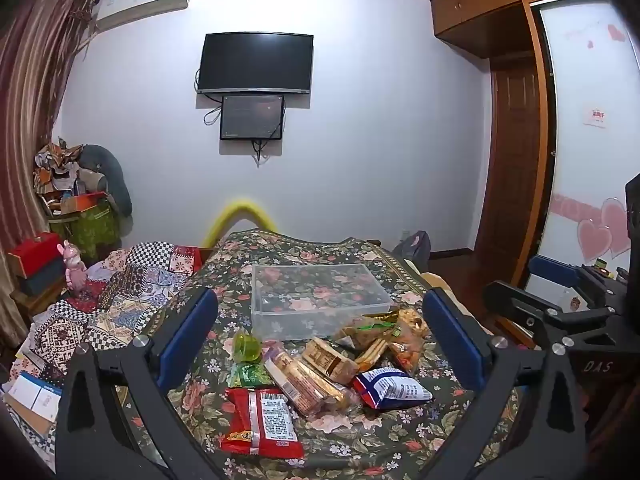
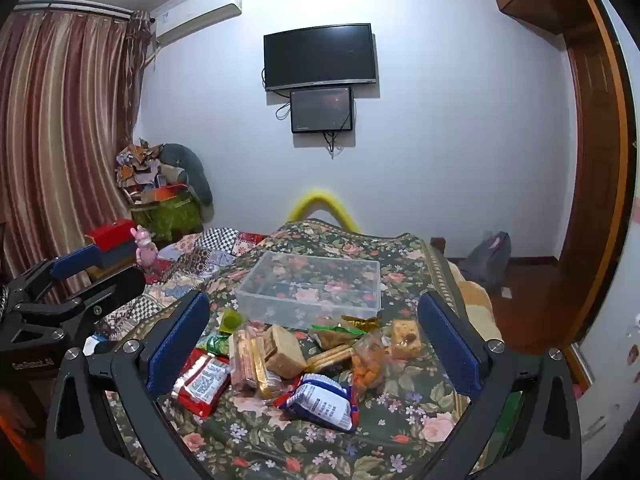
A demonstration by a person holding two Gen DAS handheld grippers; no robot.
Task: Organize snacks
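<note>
Both tools hang spread wide and empty over the bed. The snacks lie heaped just in front of the clear box, which is empty. The blue packet lies nearest the right tool; the red packet lies nearer the left tool.

a black tv hangs on the white wall at twelve o'clock, with a smaller screen just below it, touching its lower edge. an air conditioner sits at eleven o'clock beside striped curtains. at nine o'clock a pink toy stands near a red box. a wooden wardrobe fills three o'clock. a floral bedspread covers the bed, a patchwork quilt to its left.
</note>
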